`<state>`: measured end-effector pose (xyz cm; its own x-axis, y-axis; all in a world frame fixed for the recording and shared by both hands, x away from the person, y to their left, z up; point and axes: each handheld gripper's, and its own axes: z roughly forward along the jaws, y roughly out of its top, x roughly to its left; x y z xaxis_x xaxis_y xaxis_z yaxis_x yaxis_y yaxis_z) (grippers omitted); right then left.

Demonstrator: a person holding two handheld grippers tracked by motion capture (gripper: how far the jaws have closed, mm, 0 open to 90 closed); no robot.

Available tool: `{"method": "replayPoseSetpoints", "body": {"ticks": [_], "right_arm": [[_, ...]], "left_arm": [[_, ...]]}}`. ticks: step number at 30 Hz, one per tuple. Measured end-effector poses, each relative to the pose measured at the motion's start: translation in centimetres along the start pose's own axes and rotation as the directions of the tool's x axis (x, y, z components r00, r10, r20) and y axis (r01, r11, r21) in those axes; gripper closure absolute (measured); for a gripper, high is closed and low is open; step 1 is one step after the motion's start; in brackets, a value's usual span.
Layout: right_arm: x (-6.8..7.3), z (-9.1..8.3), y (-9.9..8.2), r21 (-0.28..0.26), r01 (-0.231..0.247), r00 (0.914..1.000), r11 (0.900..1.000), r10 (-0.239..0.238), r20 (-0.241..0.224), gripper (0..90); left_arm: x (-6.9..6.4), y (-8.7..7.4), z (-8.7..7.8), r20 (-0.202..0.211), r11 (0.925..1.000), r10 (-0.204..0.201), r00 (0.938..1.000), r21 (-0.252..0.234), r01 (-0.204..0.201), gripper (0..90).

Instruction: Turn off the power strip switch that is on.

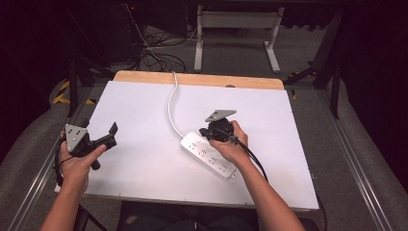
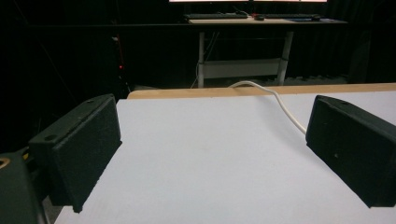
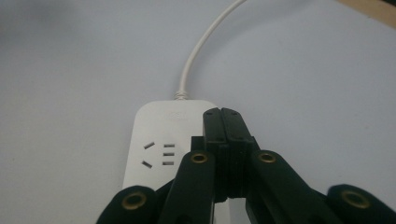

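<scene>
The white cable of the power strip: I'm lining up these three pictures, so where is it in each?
High view: white cable curves from the power strip to the table's far edge.
Left gripper view: upper right, over the far edge.
Right gripper view: top centre, leaving the strip's end.
Shared landmark: wooden table edge.

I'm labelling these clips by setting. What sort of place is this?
Probably a lab or recording studio: a white table in a dark-curtained room, loose cables on the carpeted floor, and a desk with keyboard beyond.
</scene>
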<state>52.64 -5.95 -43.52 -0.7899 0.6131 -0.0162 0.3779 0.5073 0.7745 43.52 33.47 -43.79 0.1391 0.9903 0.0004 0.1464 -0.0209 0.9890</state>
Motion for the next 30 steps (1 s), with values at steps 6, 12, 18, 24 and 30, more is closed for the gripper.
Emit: {"method": "replayPoseSetpoints", "body": {"ticks": [6, 12, 18, 24, 30], "right_arm": [[0.5, 1.7, -0.2, 0.053, 0.008, 0.9998, 0.9986, -0.008, -0.017, 90.0], [0.7, 2.3, -0.5, 0.083, 0.021, 0.9996, 0.9963, -0.019, -0.018, 90.0], [0.9, 2.6, -0.6, 0.083, 0.005, 1.0000, 0.9966, -0.005, -0.007, 90.0], [1.1, 2.7, -0.4, 0.104, -0.018, 0.9997, 0.9944, 0.017, 0.015, 90.0], [1.2, 2.8, 0.2, 0.147, -0.030, 0.9994, 0.9887, 0.028, 0.022, 90.0]], "left_arm": [[0.0, 0.0, 0.0, 0.002, 1.0000, 0.001, 1.0000, 0.001, -0.001, 3.8], [0.0, 0.0, 0.0, -0.001, 1.0000, 0.003, 1.0000, 0.002, -0.003, 4.1], [0.0, 0.0, 0.0, -0.001, 1.0000, 0.005, 1.0000, 0.004, -0.005, 4.2], [0.0, 0.0, 0.0, -0.005, 1.0000, 0.006, 1.0000, 0.002, -0.006, 4.1], [0.0, -0.1, 0.0, -0.005, 0.9999, 0.009, 0.9999, 0.005, -0.009, 4.1]]}}
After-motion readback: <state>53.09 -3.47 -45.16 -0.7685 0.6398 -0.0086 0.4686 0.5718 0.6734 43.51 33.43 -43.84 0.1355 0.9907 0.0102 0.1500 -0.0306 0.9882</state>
